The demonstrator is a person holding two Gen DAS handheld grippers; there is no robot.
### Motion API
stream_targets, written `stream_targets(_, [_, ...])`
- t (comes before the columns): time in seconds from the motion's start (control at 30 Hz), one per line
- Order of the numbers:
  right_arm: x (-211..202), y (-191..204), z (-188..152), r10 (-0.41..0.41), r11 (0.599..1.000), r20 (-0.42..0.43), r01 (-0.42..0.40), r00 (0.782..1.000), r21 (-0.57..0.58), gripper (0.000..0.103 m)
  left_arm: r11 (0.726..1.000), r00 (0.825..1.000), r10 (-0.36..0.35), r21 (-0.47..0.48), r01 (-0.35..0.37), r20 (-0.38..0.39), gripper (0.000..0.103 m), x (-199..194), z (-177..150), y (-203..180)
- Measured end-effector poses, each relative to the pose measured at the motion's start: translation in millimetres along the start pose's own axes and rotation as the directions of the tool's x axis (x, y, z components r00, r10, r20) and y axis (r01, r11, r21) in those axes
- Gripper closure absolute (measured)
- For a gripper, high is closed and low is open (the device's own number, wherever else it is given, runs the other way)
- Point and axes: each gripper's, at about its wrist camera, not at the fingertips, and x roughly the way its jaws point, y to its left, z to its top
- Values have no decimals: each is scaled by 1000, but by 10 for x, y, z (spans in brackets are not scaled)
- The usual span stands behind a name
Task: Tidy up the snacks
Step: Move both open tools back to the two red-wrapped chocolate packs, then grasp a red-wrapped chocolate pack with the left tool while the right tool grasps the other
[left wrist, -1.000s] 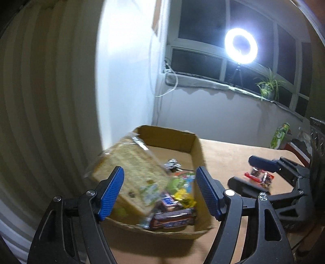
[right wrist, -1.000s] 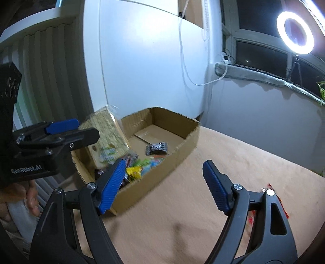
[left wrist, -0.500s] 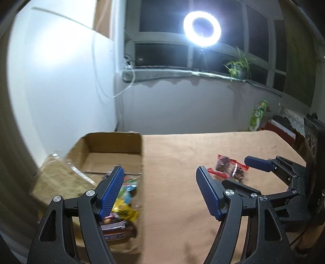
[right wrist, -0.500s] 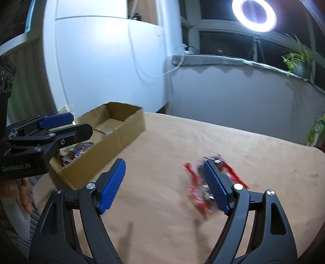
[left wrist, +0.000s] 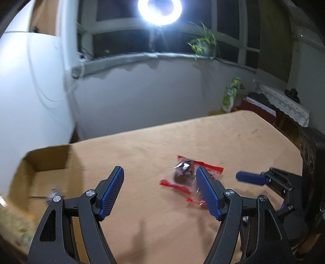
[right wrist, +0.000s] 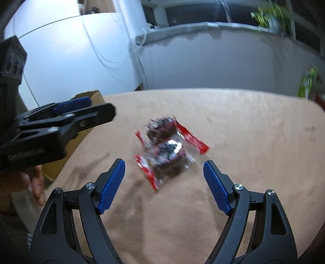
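**Both grippers empty over the red snack packs**

So you've got the snack packs (right wrist: 165,150) lying on the tan bench (right wrist: 243,126), a little pile of clear wrappers with red ends and dark stuff inside, a bit blurry in both views. Taking those packs as the landmark: your right gripper (right wrist: 163,187) sits just on the near side of them, jaws spread wide, nothing between the pads, not touching the pile. Your left gripper (left wrist: 160,193) is also released and empty; its right-hand pad covers the near edge of the packs in the left wrist view, but I can't tell if it's actually touching them. The cardboard box (left wrist: 48,162) is off to the left of the packs, well apart, open on top, with something small and shiny inside that's too blurred to name. Behind the packs, past the bench's far edge, there's a grey wall, a ring light (left wrist: 159,9) and a potted plant (left wrist: 204,43) on the sill.
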Motion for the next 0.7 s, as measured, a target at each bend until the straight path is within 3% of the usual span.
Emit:
stream_targets(0.23, [160,-172,-18,24,998,-56,-21,998,54,15,997,993,-76,22,79,-91,30,480,34,-93])
stream_targets(0.5, [387,-103,107,0,1000,-119,0,993,2,15,986,970,-168,-19,167,-178,30,850,16,-61])
stream_targets(0.57, [408,-94,129,8,1000,-121,-9,993,-12,19,982,960,-191,-42,187,-202,48,922,-22,-35])
stream_targets(0.6, [412,-83,134,13,1000,-121,-15,993,-18,33,978,955,-209,-63,200,-210,58,949,-41,1])
stream_targets(0.7, [405,-56,128,25,999,-118,-30,993,-36,48,973,956,-227,-91,214,-186,69,890,-64,57])
